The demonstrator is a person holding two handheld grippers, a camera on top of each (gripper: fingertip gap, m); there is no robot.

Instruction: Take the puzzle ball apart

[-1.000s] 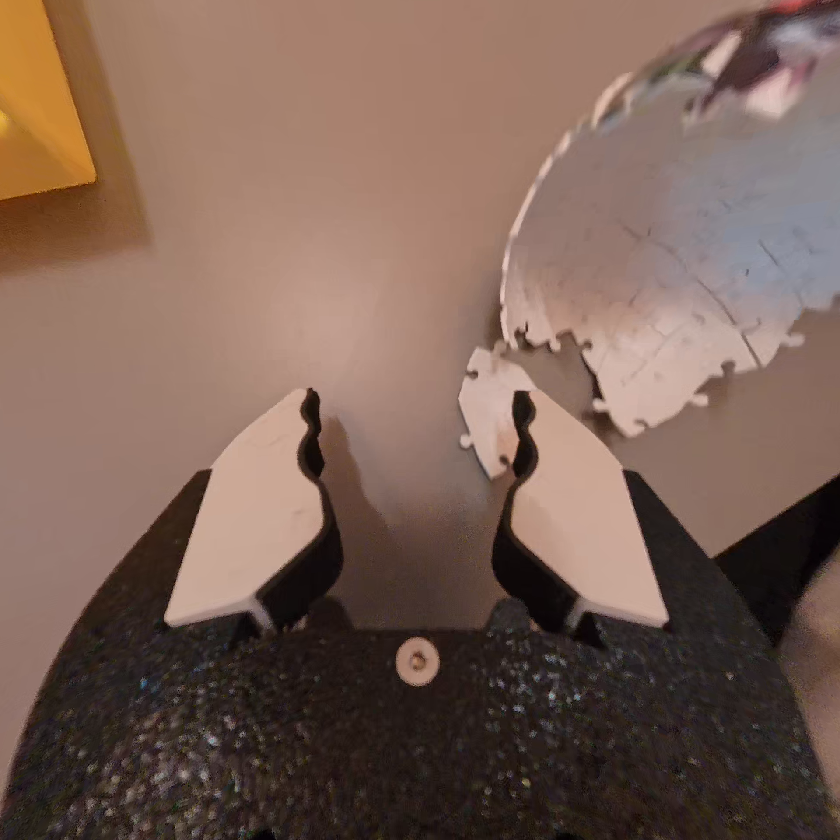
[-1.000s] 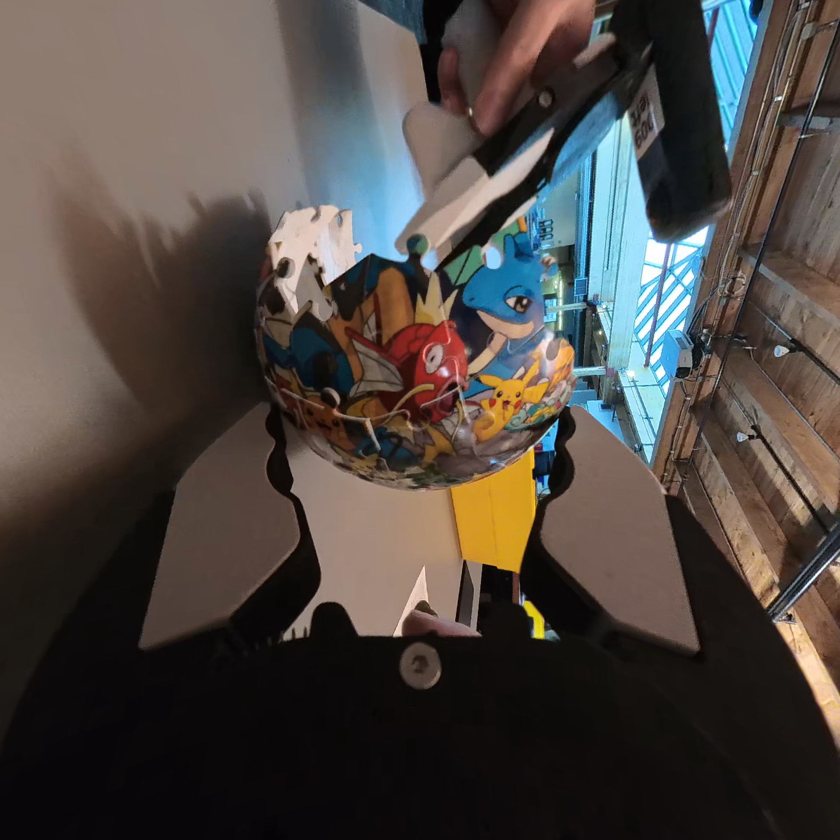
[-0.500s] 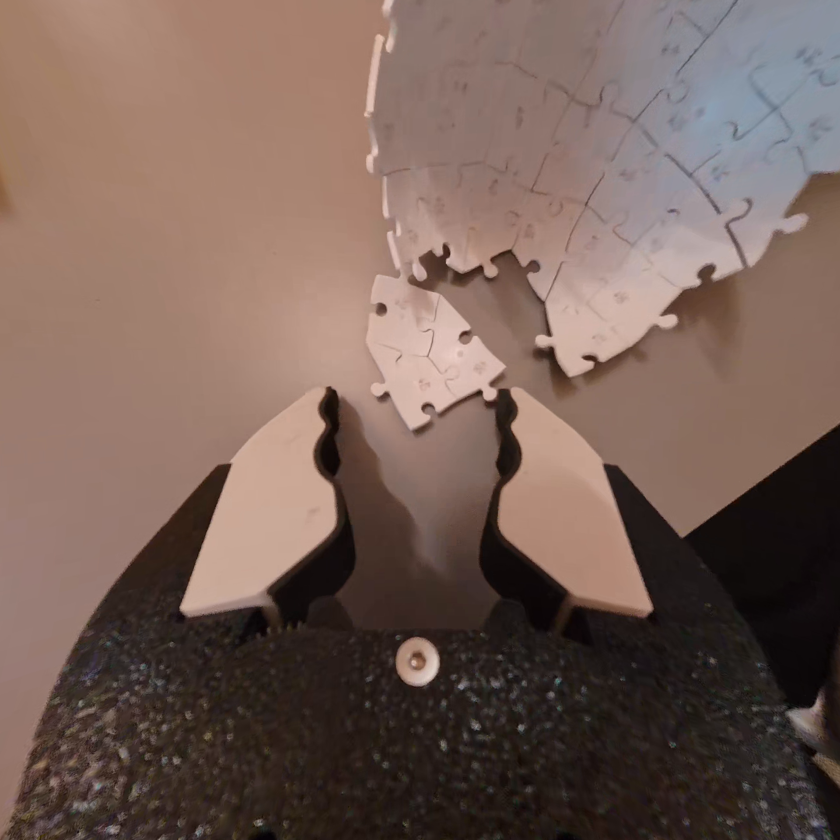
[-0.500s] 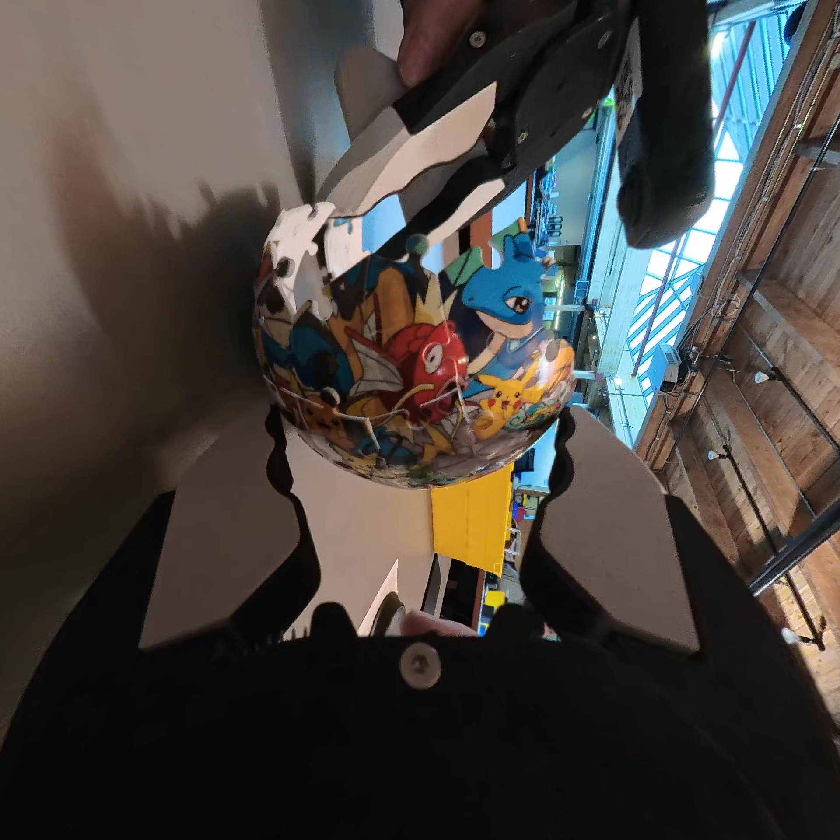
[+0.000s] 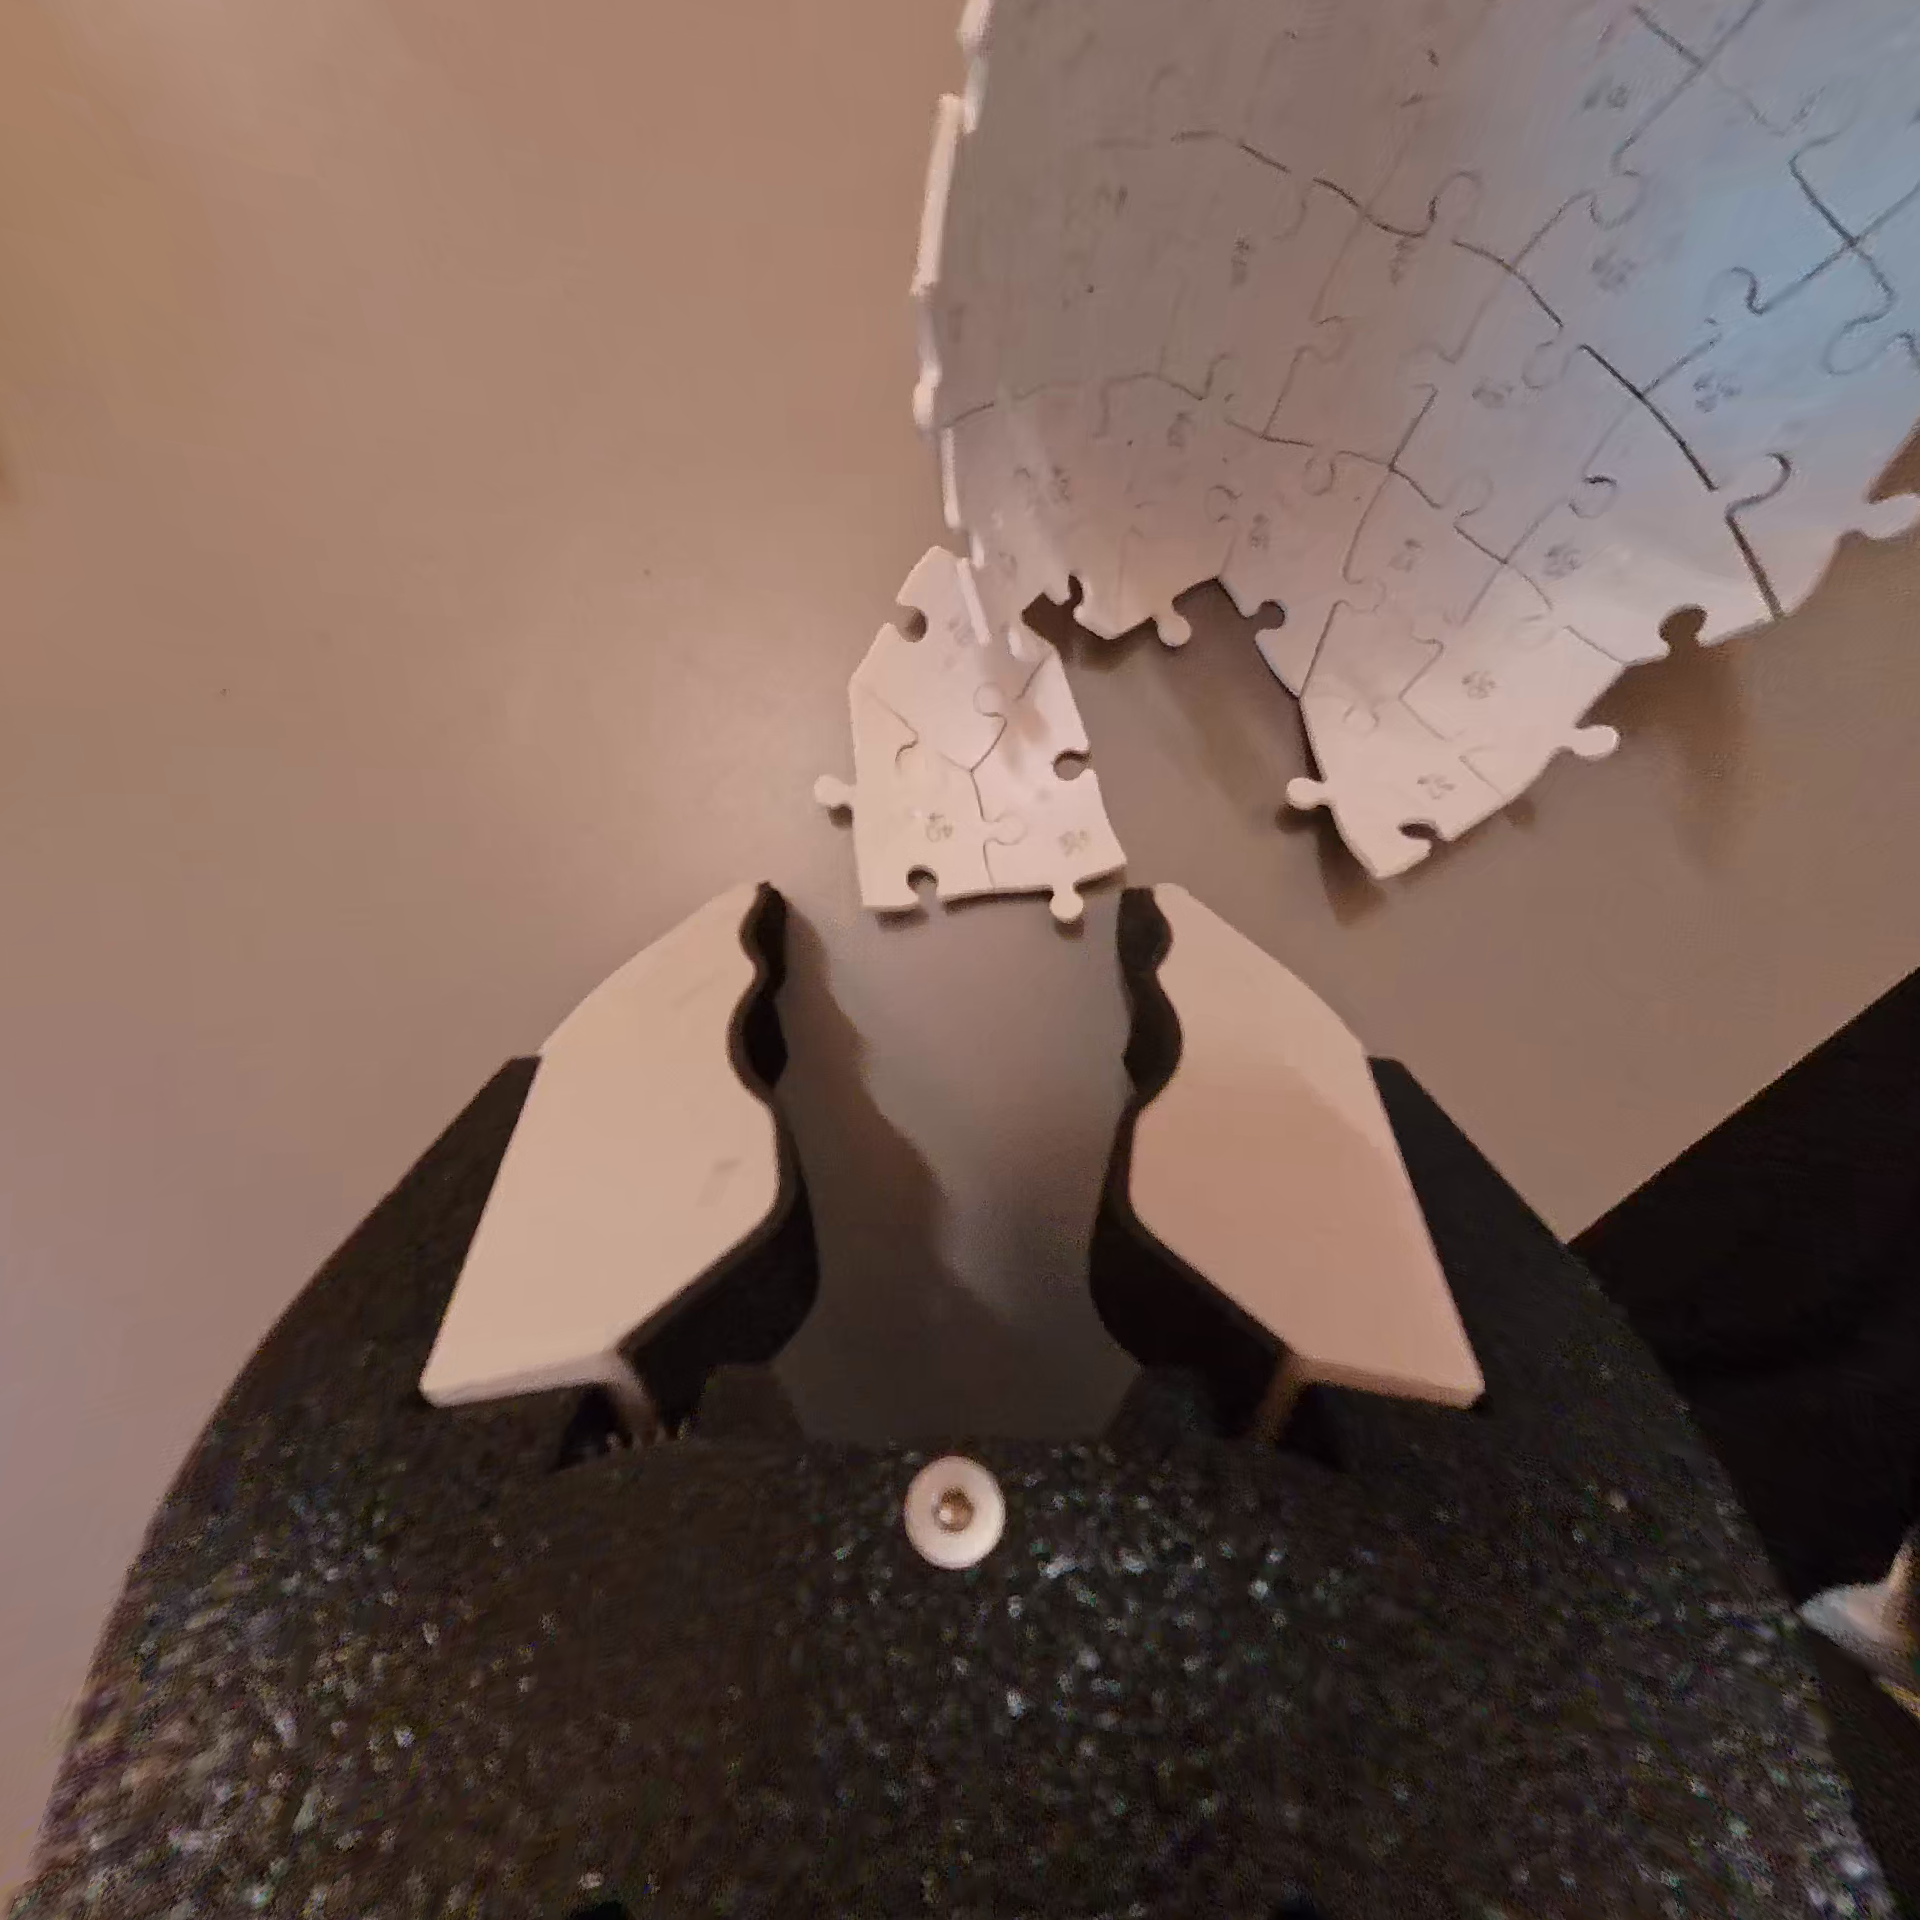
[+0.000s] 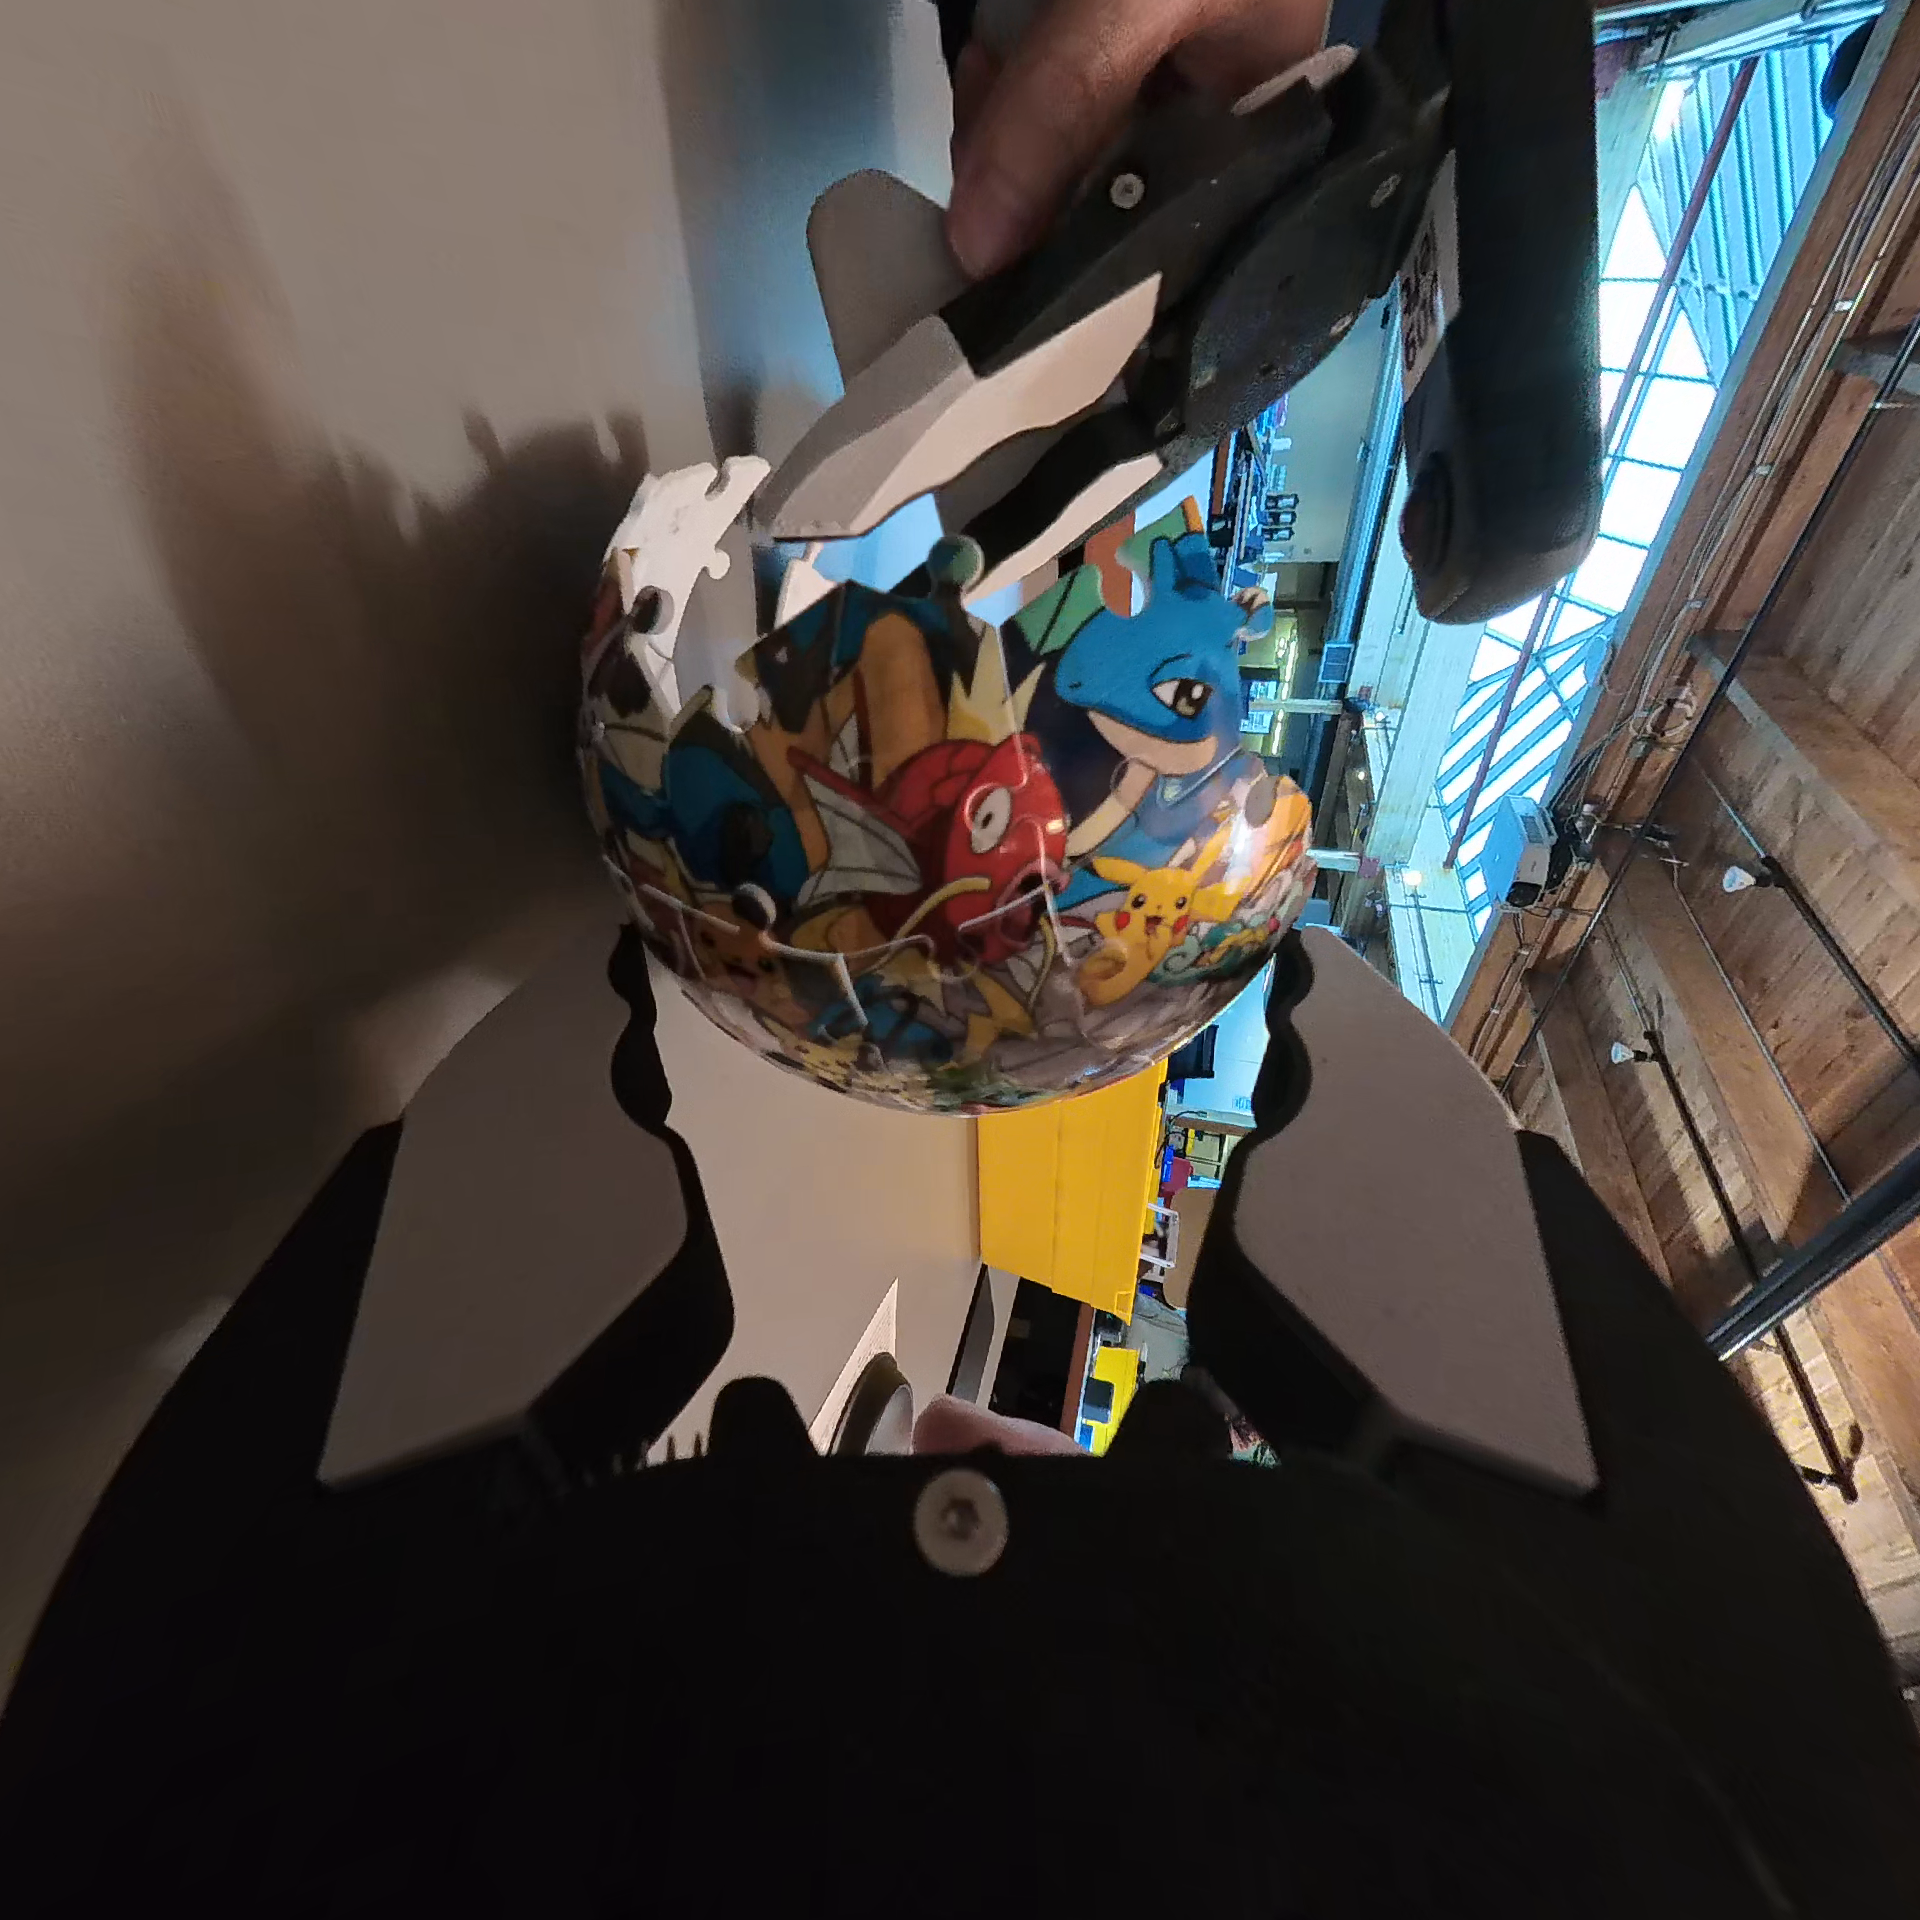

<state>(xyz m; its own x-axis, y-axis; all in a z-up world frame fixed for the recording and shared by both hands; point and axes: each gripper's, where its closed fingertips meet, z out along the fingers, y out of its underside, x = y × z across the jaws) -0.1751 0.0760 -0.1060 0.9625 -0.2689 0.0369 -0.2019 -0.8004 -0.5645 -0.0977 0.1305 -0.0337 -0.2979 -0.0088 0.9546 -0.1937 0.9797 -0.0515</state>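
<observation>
Right wrist view – right gripper [image 6: 951,961] clamping puzzle ball [image 6: 945,831], left gripper [image 5: 948,914] jaws apart

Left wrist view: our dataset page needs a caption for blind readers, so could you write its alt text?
A small loose cluster of white puzzle pieces lies on a beige table just ahead of the open left tool. Behind it, the white inside of the partly dismantled puzzle ball curves up to the right, its edge jagged.

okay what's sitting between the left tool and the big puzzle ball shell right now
In the left wrist view, a small broken-off cluster of white pieces lies on the table between the open left tool and the puzzle ball shell.
</observation>
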